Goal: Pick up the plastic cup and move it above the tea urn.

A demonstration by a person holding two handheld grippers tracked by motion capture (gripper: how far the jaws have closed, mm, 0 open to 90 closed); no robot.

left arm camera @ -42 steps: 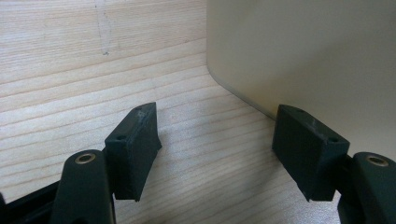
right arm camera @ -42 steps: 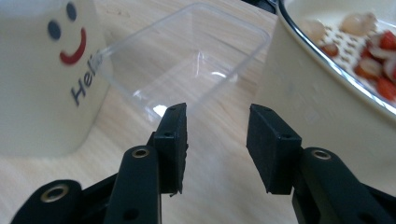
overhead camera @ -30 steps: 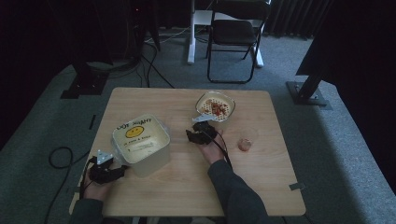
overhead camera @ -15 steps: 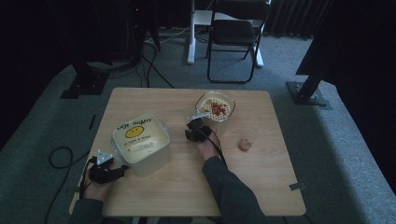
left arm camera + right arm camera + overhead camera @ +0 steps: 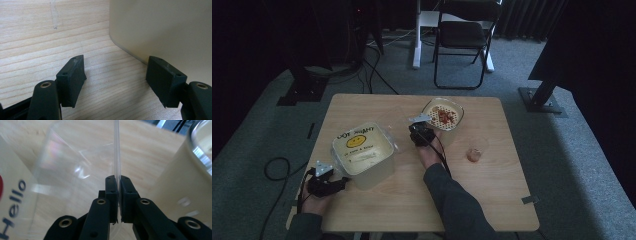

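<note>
Dim, dark-edged high view; gripper views brighter, with blurred close surfaces.

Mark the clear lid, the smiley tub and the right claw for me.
clear lid (image 5: 117, 150), right gripper view, on its thin upright edge above the pads.
smiley tub (image 5: 362, 147), high view, on its printed top.
right claw (image 5: 118, 185), right gripper view, between its fingertips, clamped on the lid.

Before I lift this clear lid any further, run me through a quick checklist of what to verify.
1. Right gripper clamped on the clear lid: ok, its jaws have just closed on the rim.
2. Lid clear of the round bowl: cannot tell.
3. Left gripper empty: ok, jaws open.
4. Left gripper steadying the square tub: not ok, beside it.
5. Small cup out of the way: ok.
</note>
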